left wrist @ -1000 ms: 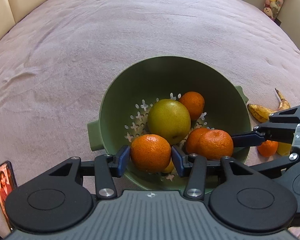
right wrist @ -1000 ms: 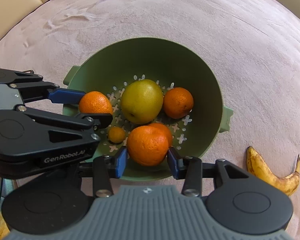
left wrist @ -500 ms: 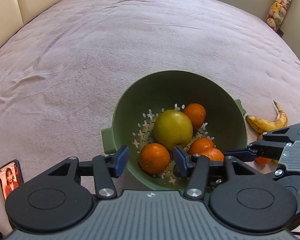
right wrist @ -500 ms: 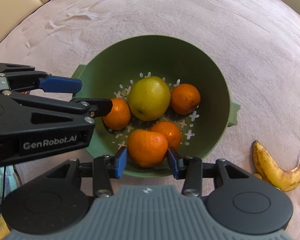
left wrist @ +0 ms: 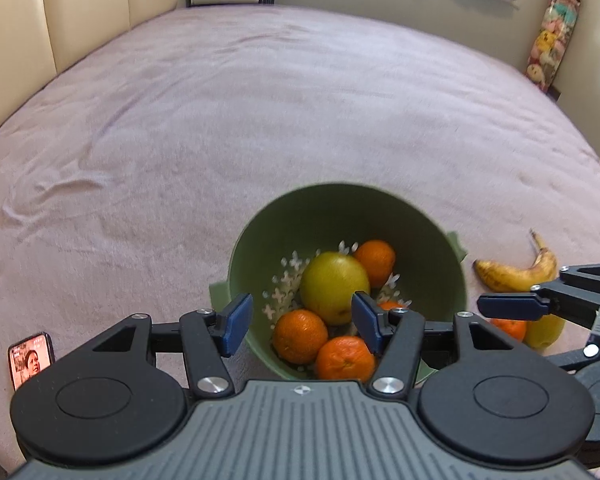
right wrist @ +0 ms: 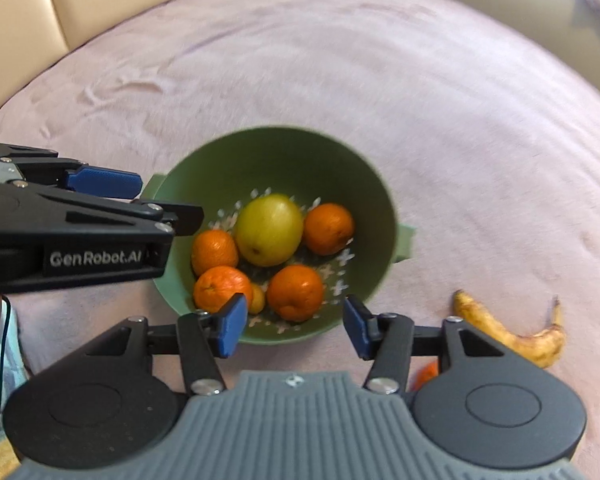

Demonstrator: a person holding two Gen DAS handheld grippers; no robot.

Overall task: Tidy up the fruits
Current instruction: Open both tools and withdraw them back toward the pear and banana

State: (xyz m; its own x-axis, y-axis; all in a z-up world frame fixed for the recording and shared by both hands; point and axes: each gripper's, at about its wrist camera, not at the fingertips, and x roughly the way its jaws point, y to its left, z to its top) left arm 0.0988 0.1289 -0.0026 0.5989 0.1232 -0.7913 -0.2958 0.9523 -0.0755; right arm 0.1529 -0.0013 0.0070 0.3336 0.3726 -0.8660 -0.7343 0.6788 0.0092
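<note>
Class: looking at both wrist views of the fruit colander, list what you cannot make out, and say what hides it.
- Small yellow fruit in the colander, right wrist view: mostly hidden behind oranges.
- Orange beside the banana, right wrist view: covered by the right gripper.
- Phone screen, left wrist view: too small.
- Colander rim: motion-blurred in both.

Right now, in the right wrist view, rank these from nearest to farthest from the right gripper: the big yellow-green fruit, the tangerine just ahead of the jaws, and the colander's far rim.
1. The tangerine, in the colander just ahead of the open right gripper.
2. The yellow-green fruit, mid-colander, slightly left.
3. The colander's far rim, beyond all the fruit.
</note>
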